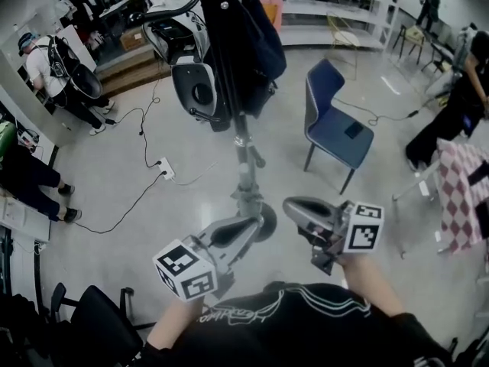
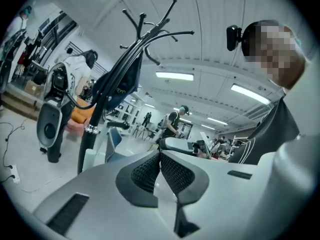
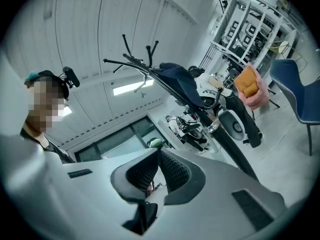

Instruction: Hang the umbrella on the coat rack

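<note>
The black coat rack (image 1: 243, 153) stands straight ahead of me, its base (image 1: 256, 219) just beyond both grippers. A dark navy folded umbrella (image 1: 261, 38) hangs from its top, apart from both grippers. The left gripper view shows that umbrella (image 2: 119, 88) under the curved hooks (image 2: 152, 30). The right gripper view shows it (image 3: 182, 81) draped along the pole. My left gripper (image 1: 248, 225) (image 2: 160, 154) is shut with nothing between its pads. My right gripper (image 1: 294, 205) (image 3: 159, 153) is shut too and holds nothing.
A blue chair (image 1: 336, 127) stands right of the rack. A black-and-white machine (image 1: 195, 89) stands to its left, with a power strip and cable (image 1: 165, 171) on the floor. A checkered cloth (image 1: 466, 196) hangs at far right, a black office chair (image 1: 99, 321) sits near left, and people stand around the edges.
</note>
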A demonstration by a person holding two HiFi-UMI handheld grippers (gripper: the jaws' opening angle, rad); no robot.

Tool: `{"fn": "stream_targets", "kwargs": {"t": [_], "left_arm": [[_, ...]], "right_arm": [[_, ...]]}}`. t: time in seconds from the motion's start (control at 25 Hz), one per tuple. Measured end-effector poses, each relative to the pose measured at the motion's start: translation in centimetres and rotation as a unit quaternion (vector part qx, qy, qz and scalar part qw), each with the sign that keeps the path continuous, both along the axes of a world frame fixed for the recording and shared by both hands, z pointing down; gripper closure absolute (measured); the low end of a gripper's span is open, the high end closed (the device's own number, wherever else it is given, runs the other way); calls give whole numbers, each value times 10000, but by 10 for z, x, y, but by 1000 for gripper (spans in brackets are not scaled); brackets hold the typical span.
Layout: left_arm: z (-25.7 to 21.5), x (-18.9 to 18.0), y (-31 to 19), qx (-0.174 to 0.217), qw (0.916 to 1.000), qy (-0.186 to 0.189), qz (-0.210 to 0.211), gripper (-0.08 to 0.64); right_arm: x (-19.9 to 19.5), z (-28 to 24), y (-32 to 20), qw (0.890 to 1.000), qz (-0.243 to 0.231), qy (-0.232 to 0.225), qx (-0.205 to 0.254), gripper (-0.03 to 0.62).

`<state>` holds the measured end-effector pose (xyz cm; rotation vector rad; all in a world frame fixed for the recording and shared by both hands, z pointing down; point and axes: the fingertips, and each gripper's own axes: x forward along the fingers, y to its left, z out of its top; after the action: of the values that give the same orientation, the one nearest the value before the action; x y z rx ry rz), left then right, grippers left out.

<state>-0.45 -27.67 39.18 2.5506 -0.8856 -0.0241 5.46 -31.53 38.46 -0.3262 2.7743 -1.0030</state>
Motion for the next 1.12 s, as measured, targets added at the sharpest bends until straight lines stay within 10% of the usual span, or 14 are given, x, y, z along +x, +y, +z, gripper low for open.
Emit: {"fn": "stream_targets", "kwargs": {"t": [1.12], "left_arm": [[-77,-13,153,659,9957,592,279,561]], "right_arm": [[10,-57,168,9960,706,-274,476,580]]}}
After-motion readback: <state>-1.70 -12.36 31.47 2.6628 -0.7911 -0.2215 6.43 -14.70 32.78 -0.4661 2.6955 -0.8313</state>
